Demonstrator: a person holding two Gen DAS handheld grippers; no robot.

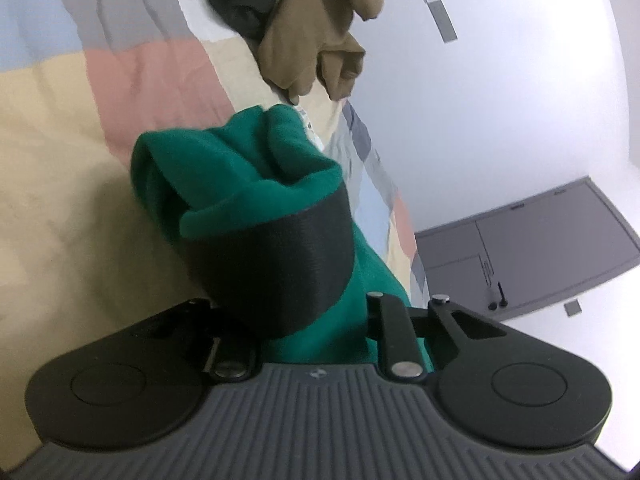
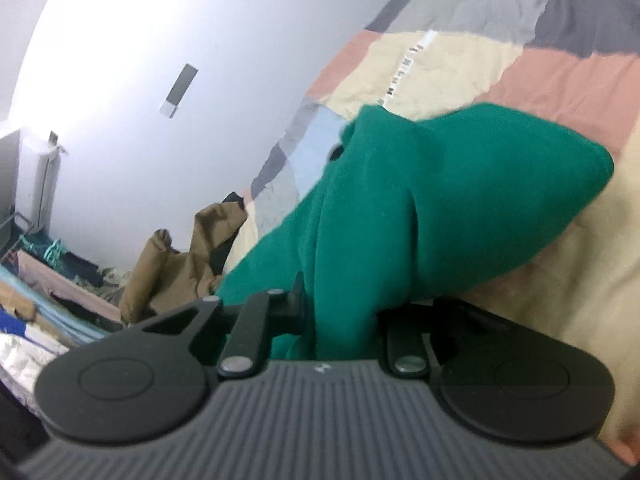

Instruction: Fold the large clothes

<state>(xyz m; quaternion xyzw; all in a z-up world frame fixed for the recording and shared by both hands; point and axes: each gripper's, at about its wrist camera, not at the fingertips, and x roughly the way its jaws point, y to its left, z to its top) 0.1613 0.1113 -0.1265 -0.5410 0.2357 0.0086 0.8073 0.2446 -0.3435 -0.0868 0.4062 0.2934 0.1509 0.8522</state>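
Gripping green garment (image 1: 240,168) w/ both: my left gripper (image 1: 280,264) clamped on a bunched fold, right gripper (image 2: 344,312) pinching fabric over patchwork quilt (image 1: 60,140), tan clothes (image 1: 320,40) far.

A patchwork bedspread (image 1: 80,128) of cream, pink, grey and pale blue squares fills the near ground. A white wall (image 1: 500,112) stands far right, bearing a small grey fixture (image 1: 439,14), above a grey cabinet (image 1: 532,248).

garment (image 1: 240,168) bunched on the bedspread (image 1: 60,160), crumpled clothes (image 1: 320,32) behind it, wall (image 1: 500,100) beside the bed
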